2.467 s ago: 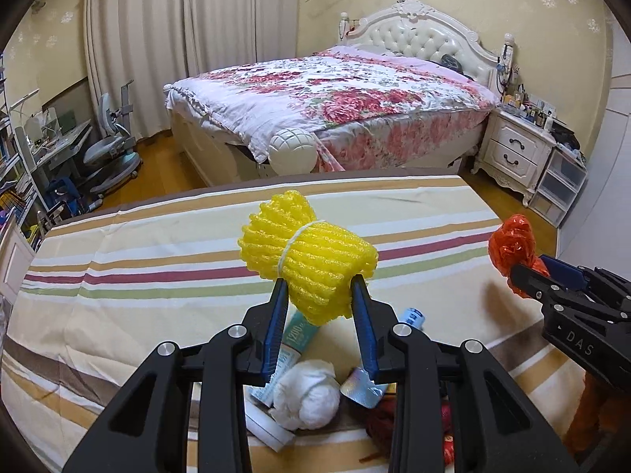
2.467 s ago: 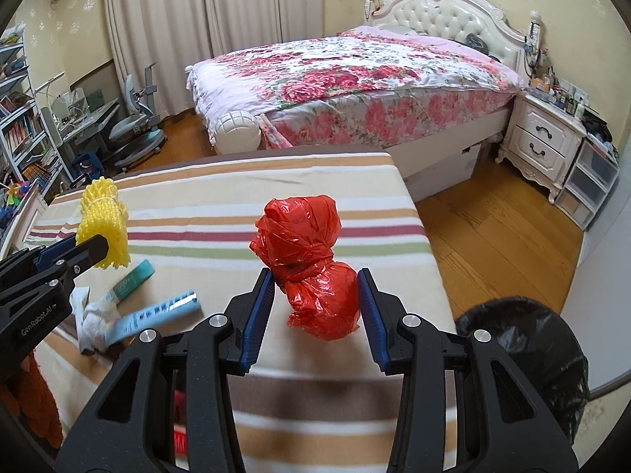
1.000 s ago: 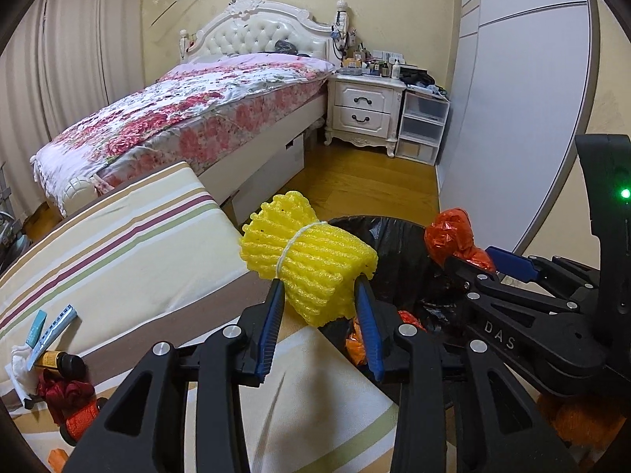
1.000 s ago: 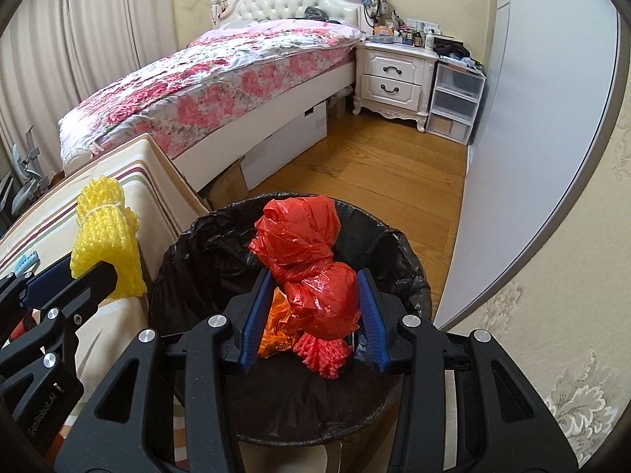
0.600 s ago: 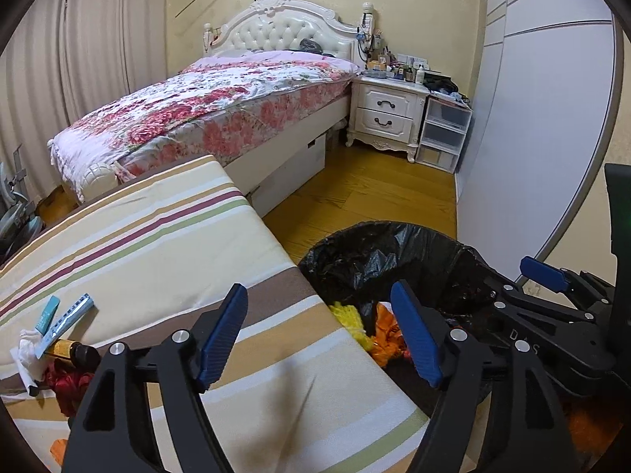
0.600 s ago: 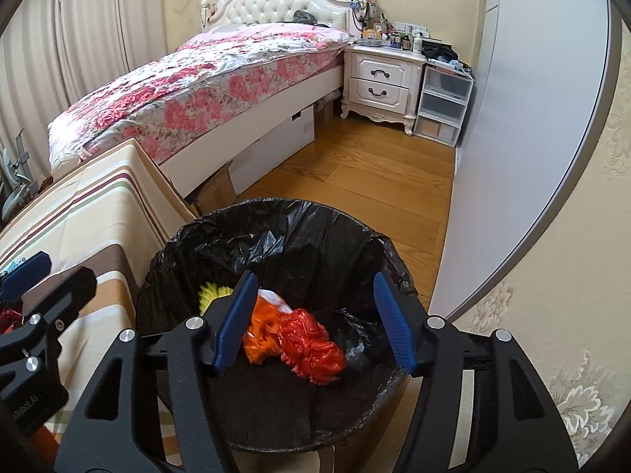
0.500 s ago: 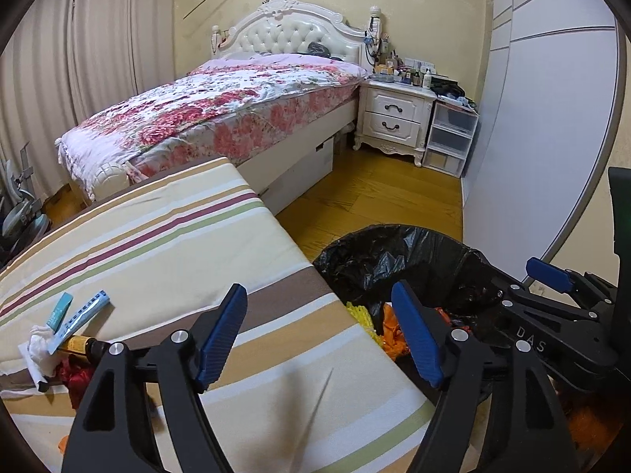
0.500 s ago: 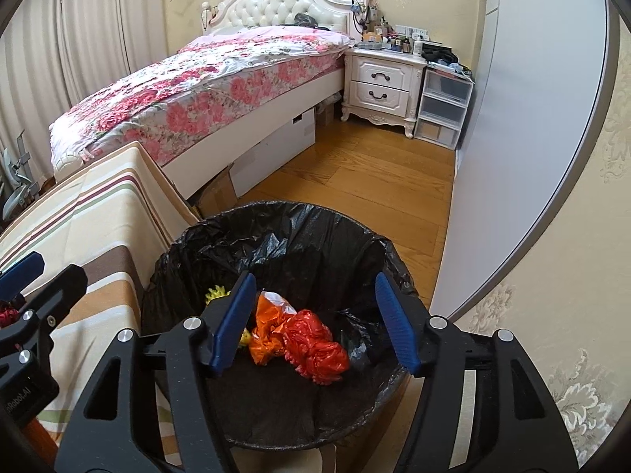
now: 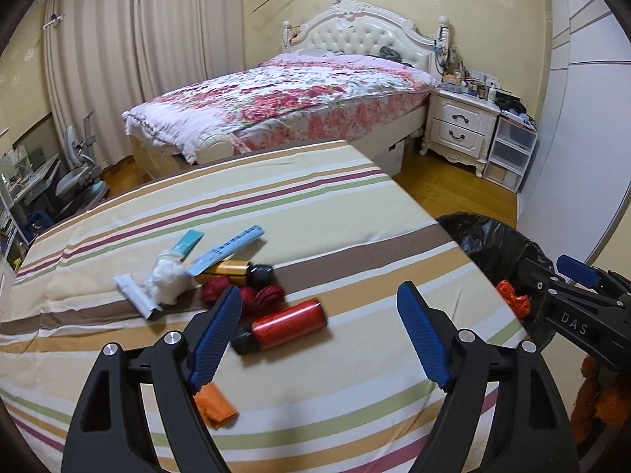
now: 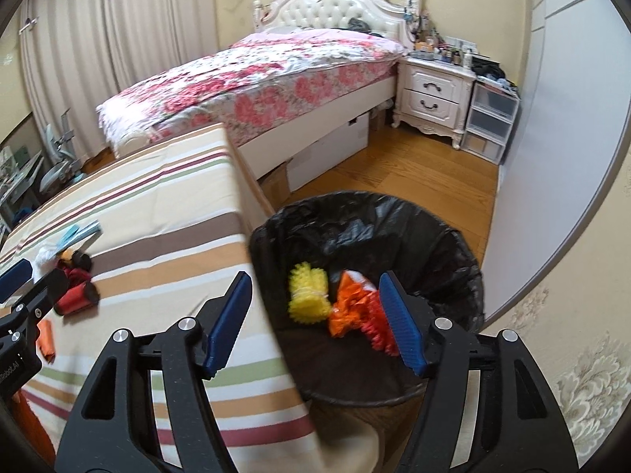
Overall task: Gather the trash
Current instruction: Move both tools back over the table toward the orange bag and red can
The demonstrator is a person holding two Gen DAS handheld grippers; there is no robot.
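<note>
My left gripper [image 9: 319, 337] is open and empty above the striped tablecloth [image 9: 315, 205]. Just ahead of it lie a red can [image 9: 288, 321], a dark red crumpled wrapper [image 9: 244, 295], a yellow bottle with a black cap [image 9: 236, 268], a white tissue wad [image 9: 169, 280], blue tubes [image 9: 228, 248] and an orange scrap [image 9: 215, 400]. My right gripper [image 10: 315, 323] is open and empty over the black-lined trash bin [image 10: 453, 244]. Inside the bin lie the yellow foam net [image 10: 309, 293] and orange and red bags [image 10: 351, 311].
The table's right edge [image 10: 252, 197] runs beside the bin. A bed with a floral cover [image 9: 295, 94] stands behind, a white nightstand [image 9: 461, 130] to its right. A white wardrobe wall [image 10: 560, 118] is to the right of the bin.
Both grippers opened and dropped the yellow foam net and the red bag into the bin. The left gripper has since swung back left over the table trash.
</note>
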